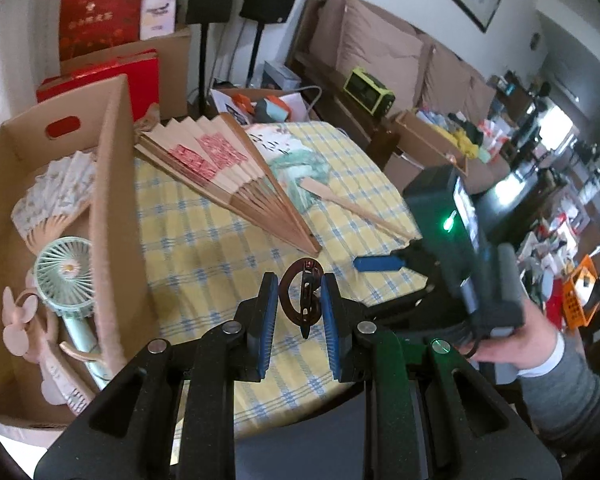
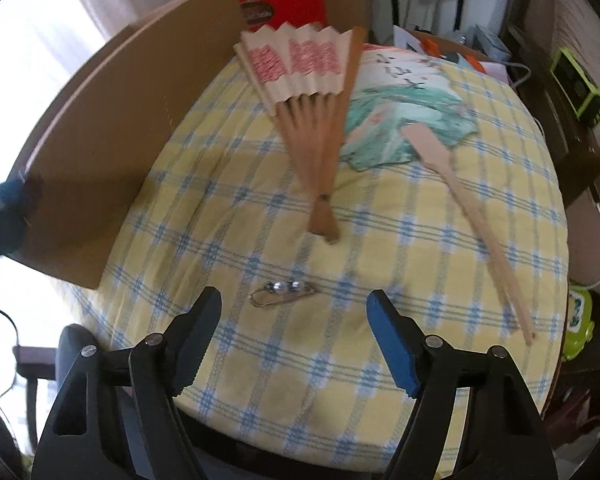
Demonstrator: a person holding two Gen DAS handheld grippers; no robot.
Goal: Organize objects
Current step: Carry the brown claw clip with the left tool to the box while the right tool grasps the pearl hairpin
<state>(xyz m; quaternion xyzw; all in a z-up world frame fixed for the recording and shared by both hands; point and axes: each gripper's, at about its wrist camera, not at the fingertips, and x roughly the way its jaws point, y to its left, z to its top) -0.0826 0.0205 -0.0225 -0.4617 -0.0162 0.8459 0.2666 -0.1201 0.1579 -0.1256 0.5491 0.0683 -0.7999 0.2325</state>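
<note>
My left gripper [image 1: 299, 282] is shut on a brown oval hair clip [image 1: 290, 294], which stands upright between the blue pads above the yellow checked tablecloth [image 1: 204, 248]. In the right wrist view my right gripper [image 2: 294, 308] is open and points down at the cloth. A small metal hair pin with silver beads [image 2: 284, 290] lies flat just beyond its fingertips, between their lines and untouched. In the left wrist view, one blue finger [image 1: 376, 263] of the right gripper reaches over the table edge, with a person's hand [image 1: 500, 346] behind it.
An open cardboard box [image 1: 112, 184] at the table's left holds a mint hand fan [image 1: 66, 270], a pink fan [image 1: 20, 316] and a folded paper fan [image 1: 56, 188]. A spread folding fan [image 2: 304, 76] and a painted paddle fan [image 2: 404, 120] lie further back on the tablecloth [image 2: 380, 280].
</note>
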